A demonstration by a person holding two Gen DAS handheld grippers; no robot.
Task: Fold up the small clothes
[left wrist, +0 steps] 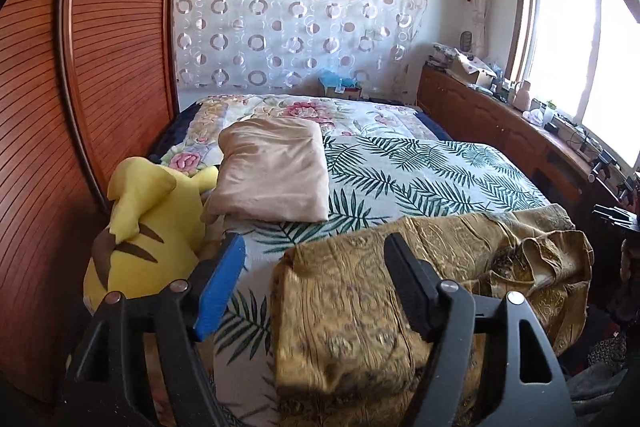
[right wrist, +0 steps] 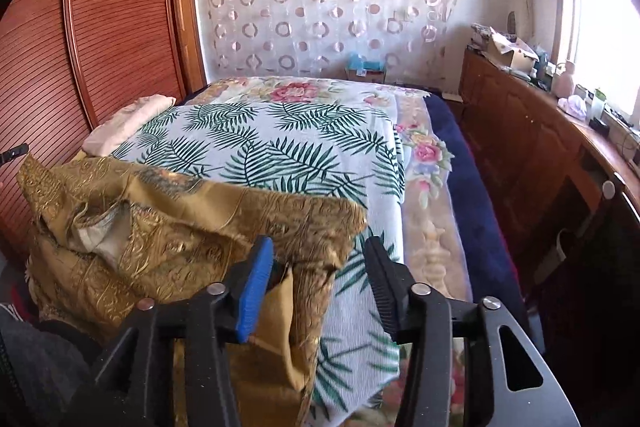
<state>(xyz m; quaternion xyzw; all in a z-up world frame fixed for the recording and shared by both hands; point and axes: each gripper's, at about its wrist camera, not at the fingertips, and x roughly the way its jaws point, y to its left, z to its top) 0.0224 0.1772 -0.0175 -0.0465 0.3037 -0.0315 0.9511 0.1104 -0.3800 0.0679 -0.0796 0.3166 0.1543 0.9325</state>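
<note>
Two grippers hang over the near edge of the bed, and both stand released: the left gripper (left wrist: 316,263), in the lower middle of its view, has its blue and black fingers spread wide with nothing pinched, and the right gripper (right wrist: 320,267) is parted too, its pads clear of the cloth. Between and beneath them lies the gold brocade garment with a raised woven pattern (left wrist: 400,287), bunched in the lower half of each frame on the white bedspread printed with green palm fronds (right wrist: 260,147). Its folded edge sits thick at the lower centre of the right wrist view, while a rumpled, pale-lined opening gapes at the left. Up the bed, at centre left of the left wrist view, a folded beige cloth (left wrist: 276,171) rests flat beside a yellow plush toy with brown stripes (left wrist: 140,227). My read: a fold has been laid down and the next grasp is pending. To do it well, flatten that rumpled opening first, take matching edges with both grippers, pinch only the layers meant to travel, and carry them over evenly so the stiff brocade creases straight rather than springing back.
</note>
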